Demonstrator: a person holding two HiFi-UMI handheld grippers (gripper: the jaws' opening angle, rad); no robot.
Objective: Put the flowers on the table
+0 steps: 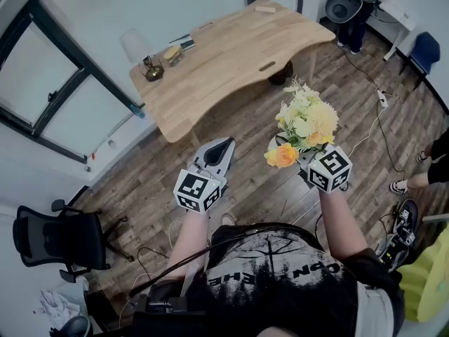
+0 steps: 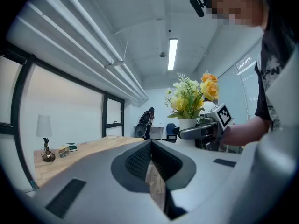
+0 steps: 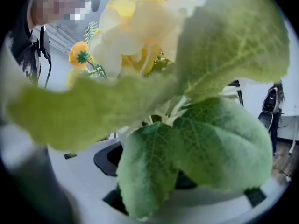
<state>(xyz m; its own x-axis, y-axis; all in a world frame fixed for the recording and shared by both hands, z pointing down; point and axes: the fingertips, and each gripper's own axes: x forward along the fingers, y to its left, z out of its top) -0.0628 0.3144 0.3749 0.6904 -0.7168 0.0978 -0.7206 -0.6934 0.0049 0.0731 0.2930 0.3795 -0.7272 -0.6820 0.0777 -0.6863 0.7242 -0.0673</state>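
The right claw (image 2: 186,132) grips the flowers (image 1: 306,121) at their base, upright, in the air above the floor. The desk (image 1: 224,62) lies farther away, to the left. The left claw (image 1: 223,148) is closed, empty.

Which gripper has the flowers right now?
The right gripper, clamped on the white vase of yellow flowers; the left gripper beside it has its jaws shut on nothing.
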